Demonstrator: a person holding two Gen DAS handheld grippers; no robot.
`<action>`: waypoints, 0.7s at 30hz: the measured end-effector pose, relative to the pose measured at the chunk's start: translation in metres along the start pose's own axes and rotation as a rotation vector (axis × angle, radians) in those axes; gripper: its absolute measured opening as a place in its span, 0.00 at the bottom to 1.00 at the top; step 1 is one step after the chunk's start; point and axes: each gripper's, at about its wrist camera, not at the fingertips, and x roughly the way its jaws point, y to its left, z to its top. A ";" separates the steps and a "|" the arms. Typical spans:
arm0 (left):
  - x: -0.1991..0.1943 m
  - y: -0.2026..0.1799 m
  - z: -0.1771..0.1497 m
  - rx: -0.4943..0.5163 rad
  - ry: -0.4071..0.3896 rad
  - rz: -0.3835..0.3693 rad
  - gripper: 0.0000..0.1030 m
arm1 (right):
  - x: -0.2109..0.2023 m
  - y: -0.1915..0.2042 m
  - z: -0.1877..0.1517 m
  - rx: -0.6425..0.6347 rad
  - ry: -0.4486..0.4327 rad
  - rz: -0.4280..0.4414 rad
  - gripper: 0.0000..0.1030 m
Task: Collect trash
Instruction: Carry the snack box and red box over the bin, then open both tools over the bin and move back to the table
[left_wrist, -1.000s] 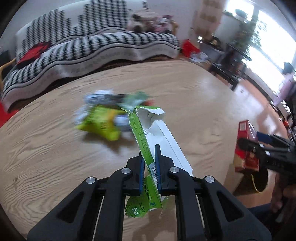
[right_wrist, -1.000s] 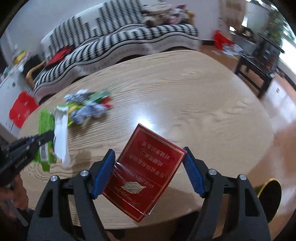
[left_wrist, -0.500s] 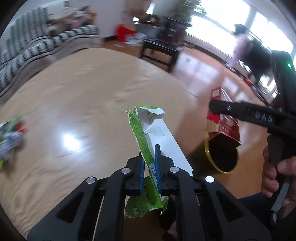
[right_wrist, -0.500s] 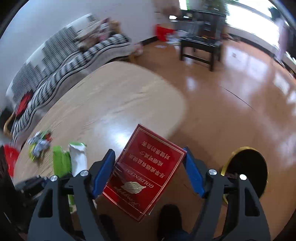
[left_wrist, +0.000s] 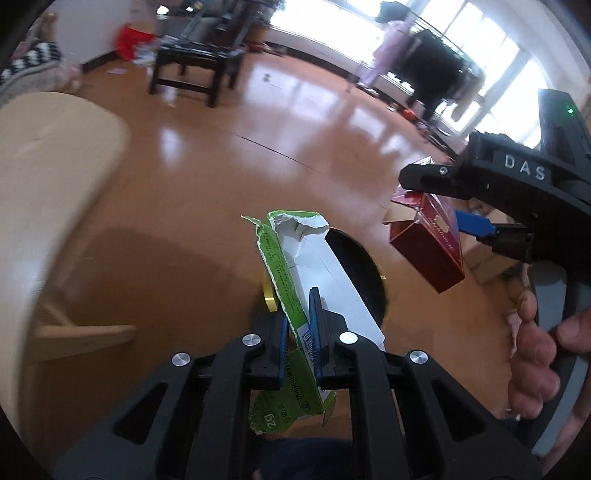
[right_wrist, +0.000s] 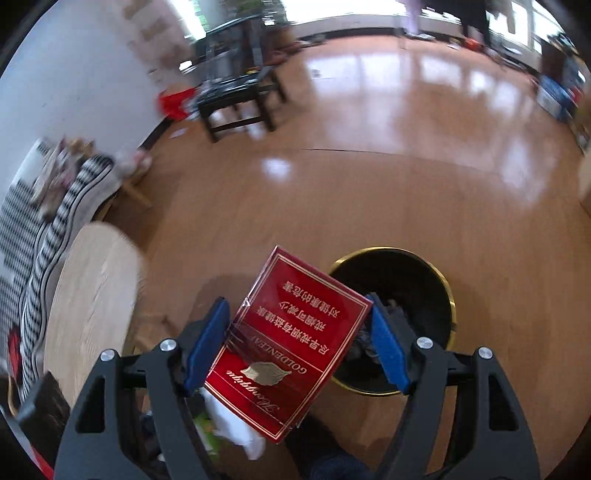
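The left tool (left_wrist: 300, 341) is pinched nearly closed on a torn green-and-white carton (left_wrist: 310, 280), gripping it low on its length so that the ragged open end points forward and a crumpled flap hangs below the pads. The right tool (right_wrist: 295, 345) stands at a middling width, its blue pads (right_wrist: 386, 347) pressed against the two long edges of a red cigarette pack (right_wrist: 286, 341), which sits tilted between them. Both pieces are held in the air above the wooden floor, with the black bin (right_wrist: 448, 291) with a gold rim just beyond and partly under them; the pale counter (right_wrist: 92, 288) is off to the side. Both pieces look like light, empty cardboard, so weight should be no trouble. The carton is likely floppy: it is torn and flattened, and a grip near its middle, as here, probably keeps it from drooping or tearing further. The pack looks stiffer, but its clear wrap appears glossy and could slide between the pads, and too hard a squeeze across the edges might crush it. Neither is fragile in any way that matters for trash, so a plain release over the bin's mouth should do.
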 end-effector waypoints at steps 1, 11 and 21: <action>0.007 -0.005 -0.001 0.005 0.005 -0.012 0.09 | 0.001 -0.005 0.001 0.013 0.002 -0.009 0.70; 0.060 -0.032 -0.003 0.021 0.073 -0.077 0.09 | 0.005 -0.037 0.003 0.087 -0.005 -0.073 0.70; 0.080 -0.033 0.006 0.031 0.071 -0.096 0.22 | 0.001 -0.044 0.005 0.144 -0.019 -0.095 0.76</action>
